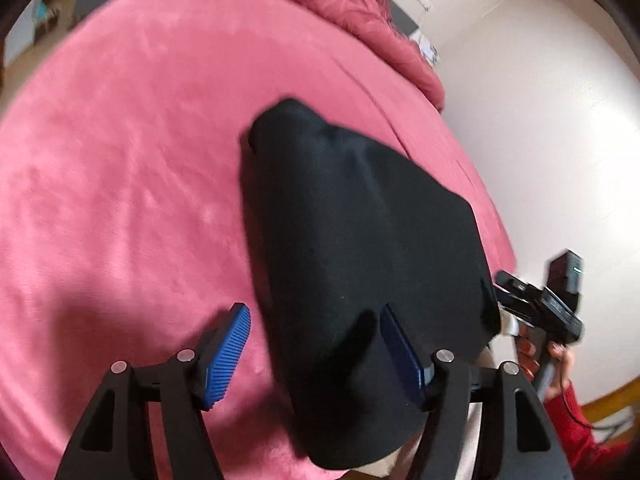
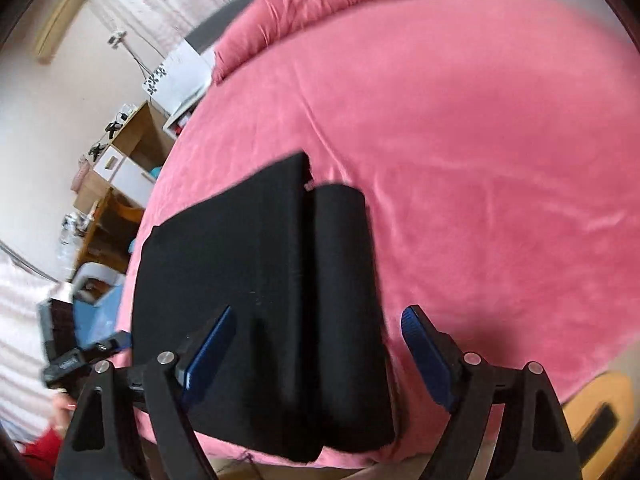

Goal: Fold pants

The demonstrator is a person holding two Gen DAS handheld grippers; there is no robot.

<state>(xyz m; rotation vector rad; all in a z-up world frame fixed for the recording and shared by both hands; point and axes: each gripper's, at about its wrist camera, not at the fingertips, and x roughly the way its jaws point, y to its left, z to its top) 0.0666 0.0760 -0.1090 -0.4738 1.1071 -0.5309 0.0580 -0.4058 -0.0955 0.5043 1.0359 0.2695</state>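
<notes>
the black pants point(image 1: 360, 248) lay folded on the pink bed cover point(image 1: 120, 160), near its front edge. their long axis ran away from you, from the near edge toward the bunched pink quilt point(image 1: 340, 4) at the far end; the narrow end pointed away and the wide end hung slightly past the bed edge.

your left gripper point(image 1: 316, 348) stood with jaws apart. one blue pad point(image 1: 228, 356) sat over bare cover beside the pants, the other point(image 1: 400, 352) over the cloth; neither pressed on it.

your right gripper point(image 2: 318, 352) also stood with jaws apart, both blue pads point(image 2: 208, 356) clear of the cloth, the near end of the pants point(image 2: 260, 280) lying between and below them.

only the right view showed the fold as two layers side by side with a seam between them, plus wooden shelves point(image 2: 120, 168) beside the bed. only the left view showed a plain white wall point(image 1: 540, 120) and your other hand point(image 1: 560, 364) gripping its tool.
</notes>
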